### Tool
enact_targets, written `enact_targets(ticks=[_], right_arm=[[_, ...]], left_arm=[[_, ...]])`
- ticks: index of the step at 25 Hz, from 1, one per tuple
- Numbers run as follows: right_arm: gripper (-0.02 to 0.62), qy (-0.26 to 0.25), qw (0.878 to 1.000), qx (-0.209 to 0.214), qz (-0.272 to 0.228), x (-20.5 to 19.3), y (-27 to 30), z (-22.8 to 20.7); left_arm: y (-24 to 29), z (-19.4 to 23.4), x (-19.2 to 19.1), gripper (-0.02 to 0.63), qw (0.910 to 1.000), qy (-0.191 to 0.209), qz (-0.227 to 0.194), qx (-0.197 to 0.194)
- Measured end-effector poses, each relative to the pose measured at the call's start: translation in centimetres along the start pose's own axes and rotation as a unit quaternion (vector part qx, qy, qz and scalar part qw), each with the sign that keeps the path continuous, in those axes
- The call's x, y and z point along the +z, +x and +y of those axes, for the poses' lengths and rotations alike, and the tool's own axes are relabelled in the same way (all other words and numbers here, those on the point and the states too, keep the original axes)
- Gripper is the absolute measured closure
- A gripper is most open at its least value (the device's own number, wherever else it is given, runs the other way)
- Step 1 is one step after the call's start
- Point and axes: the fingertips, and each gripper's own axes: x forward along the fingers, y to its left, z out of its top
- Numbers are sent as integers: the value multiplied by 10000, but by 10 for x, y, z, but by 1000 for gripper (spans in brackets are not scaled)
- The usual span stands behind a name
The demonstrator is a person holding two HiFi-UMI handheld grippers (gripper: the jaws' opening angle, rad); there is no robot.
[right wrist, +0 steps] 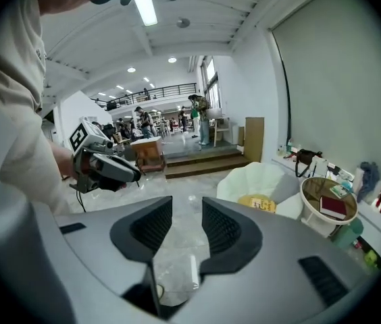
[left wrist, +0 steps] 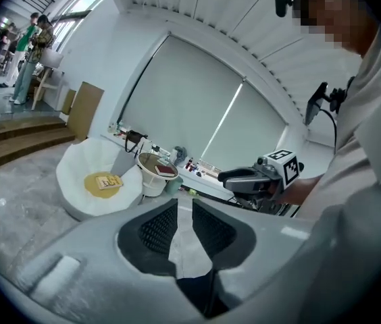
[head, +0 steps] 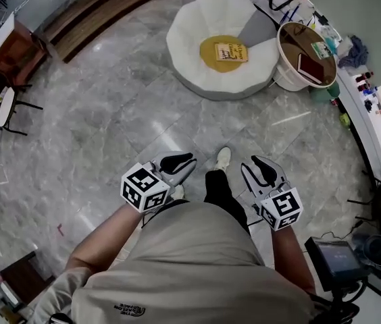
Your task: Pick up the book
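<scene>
A dark red book [head: 310, 65] lies on a small round table [head: 288, 79] at the far right, well ahead of both grippers. It also shows in the left gripper view [left wrist: 165, 170] and the right gripper view [right wrist: 333, 207]. My left gripper [head: 189, 160] is held at waist height, its jaws a narrow gap apart with only floor between them [left wrist: 184, 204]. My right gripper [head: 255, 164] is beside it with its jaws wider apart and empty [right wrist: 186, 204]. Each gripper appears in the other's view, the right [left wrist: 227, 177] and the left [right wrist: 133, 174].
A white round lounge seat [head: 190, 25] with a yellow cushion [head: 211, 51] and a printed yellow item [head: 232, 51] stands left of the table. A long counter [head: 373, 113] with bottles curves along the right. Wooden steps [head: 103, 9] are far left. A screen on a stand [head: 332, 262] is near right.
</scene>
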Motion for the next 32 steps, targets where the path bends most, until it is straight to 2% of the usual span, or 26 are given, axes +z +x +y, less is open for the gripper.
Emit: enact_targets(ticks=[3,11,16,21,32], right_arm=[[433,67,10000,38,-50,9,18,-44],[431,26,9995,253,-181,49,46,-182],[431,-62,9995,292,-40,56,63,-260],[431,94,9993,343,68,64,97,-297],[431,268,9982,268,461,94,214,-367]], left_arm=[[37,18,26,541,10000,-25,57,49],[152,63,100,538,9985,-466,97,257],[228,92,138,537,9982,-468,147,338],[274,137,158,534,9969,-649,302,335],[364,280,172,520,9907,-1175,691,-25]])
